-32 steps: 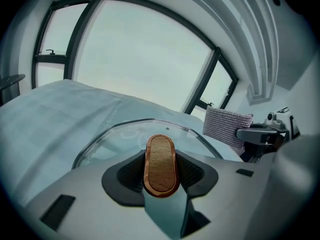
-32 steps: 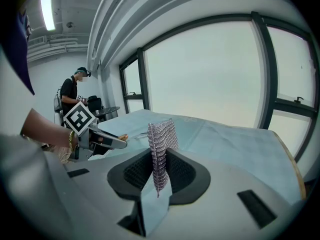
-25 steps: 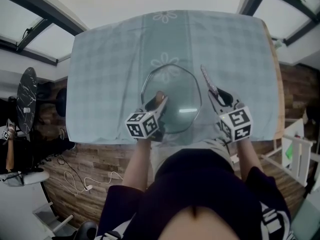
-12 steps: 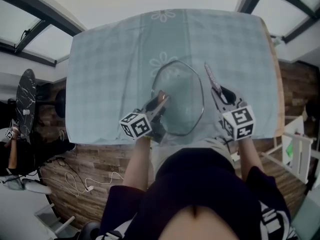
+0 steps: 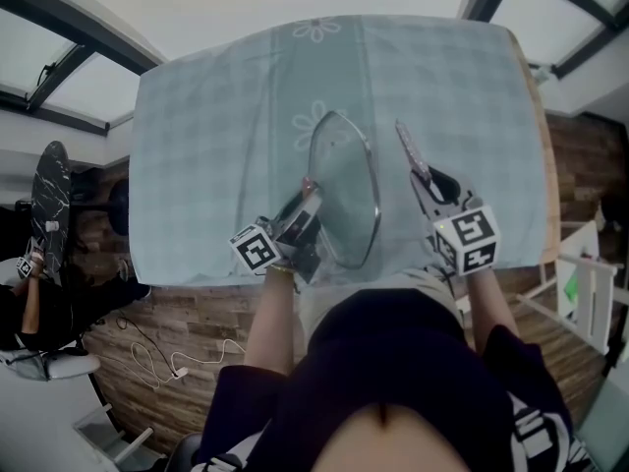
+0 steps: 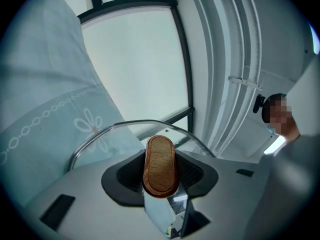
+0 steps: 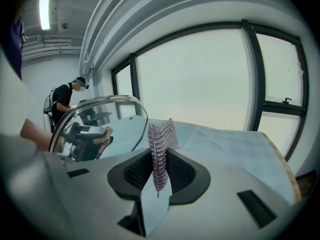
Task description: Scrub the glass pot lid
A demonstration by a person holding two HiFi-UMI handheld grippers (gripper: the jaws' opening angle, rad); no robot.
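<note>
Leftmost in the head view, a pale checked cloth (image 5: 187,136) covers the worktop (image 5: 546,165), with a flower pattern running up its middle. Just left of centre, the left claw (image 5: 307,203) is closed partway onto the wooden knob (image 6: 160,165) of the glass pot lid (image 5: 346,185), a pad pressing on each side of the knob. The lid is tipped steeply up on edge over the cloth at frame centre; whether its lower rim touches the cloth is unclear. To its right, apart from the glass, the right claw (image 5: 430,187) pinches a strip of metal mesh scrubber (image 5: 411,150), which sticks out beyond the tips.
</note>
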